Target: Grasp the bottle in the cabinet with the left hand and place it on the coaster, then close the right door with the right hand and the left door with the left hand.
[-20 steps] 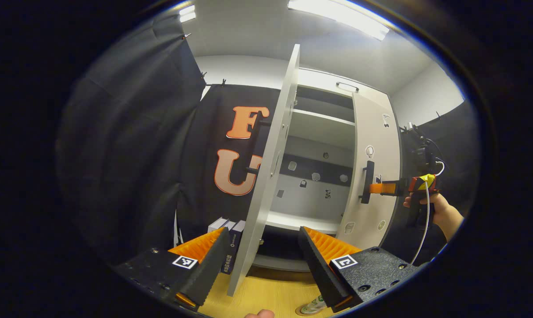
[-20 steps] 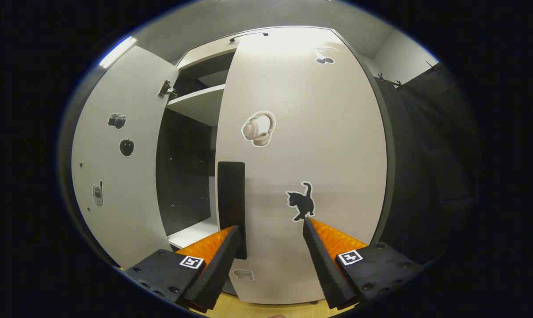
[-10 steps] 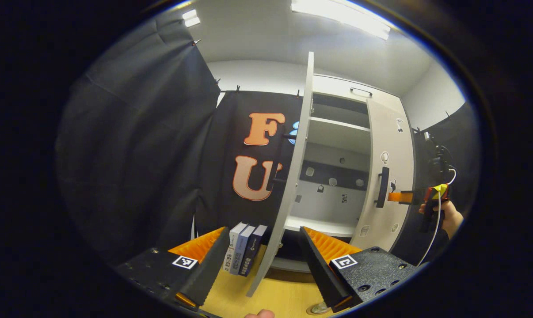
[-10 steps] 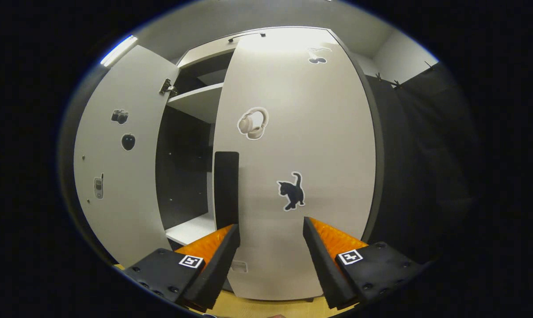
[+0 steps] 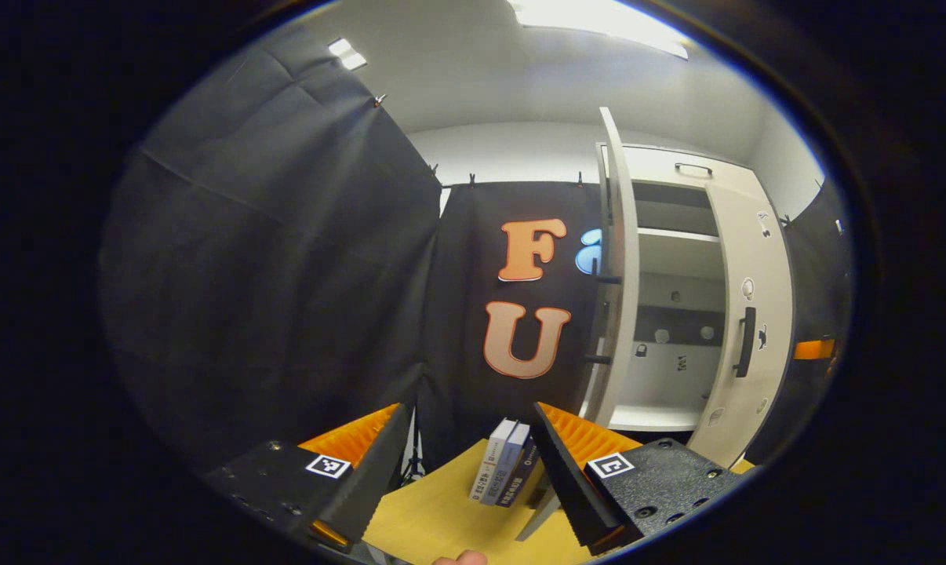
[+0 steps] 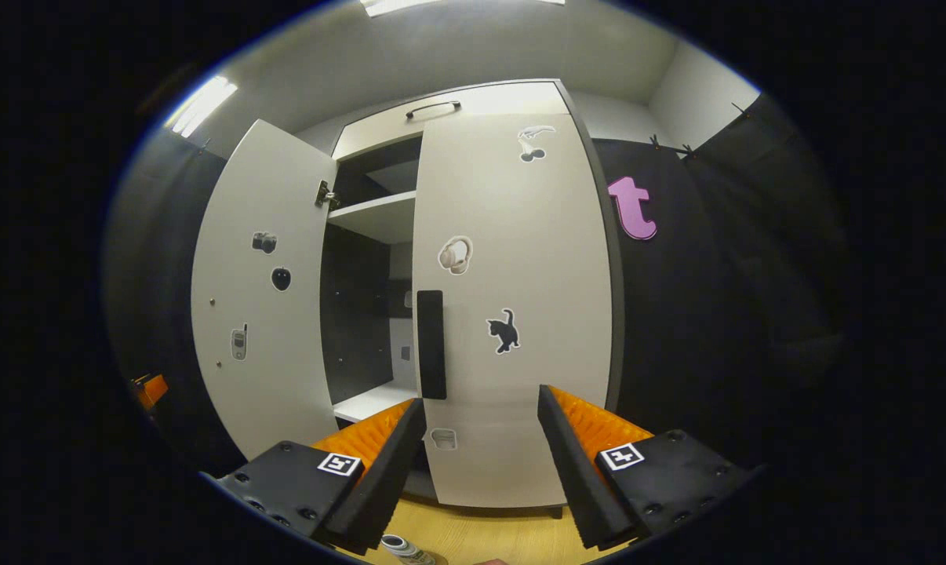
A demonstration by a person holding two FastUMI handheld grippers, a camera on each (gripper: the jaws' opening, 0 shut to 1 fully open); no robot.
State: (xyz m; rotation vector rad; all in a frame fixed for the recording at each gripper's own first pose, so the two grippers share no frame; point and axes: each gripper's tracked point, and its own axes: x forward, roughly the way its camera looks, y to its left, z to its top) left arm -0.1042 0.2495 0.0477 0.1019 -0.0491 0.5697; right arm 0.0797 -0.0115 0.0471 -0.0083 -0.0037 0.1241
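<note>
Your left gripper (image 5: 467, 463) hangs over the yellow tabletop (image 5: 434, 518) with its 2 fingers spread apart and nothing between them. Just beyond the gap, at 12 o'clock, 3 books (image 5: 506, 472) stand upright on the tabletop. Farther off, at 1 o'clock, the left door (image 5: 619, 267) stands open and is seen nearly edge-on. Behind it, at 2 o'clock, the cabinet (image 5: 673, 259) shows pale shelves with nothing on them that you can make out. The right door (image 5: 751, 314) lies at 3 o'clock, with its dark handle (image 5: 747, 341) upright on the face.

Your right gripper (image 6: 479, 463) also has its 2 fingers held apart, gripping nothing. At 6 o'clock, low between the fingers, the top of the bottle (image 6: 404, 548) shows over the tabletop; the coaster under it cannot be made out. Beyond the fingertips, at 12 o'clock, the right door (image 6: 512, 306) faces you and sits flush or nearly flush with the cabinet front; the gripper is clear of it. Its handle (image 6: 431, 344) is at 11 o'clock, with stickers of headphones (image 6: 455, 255) and a cat (image 6: 504, 330) beside it. At 10 o'clock the left door (image 6: 265, 290) stands swung outward, leaving a dark gap into the cabinet interior (image 6: 363, 314).
</note>
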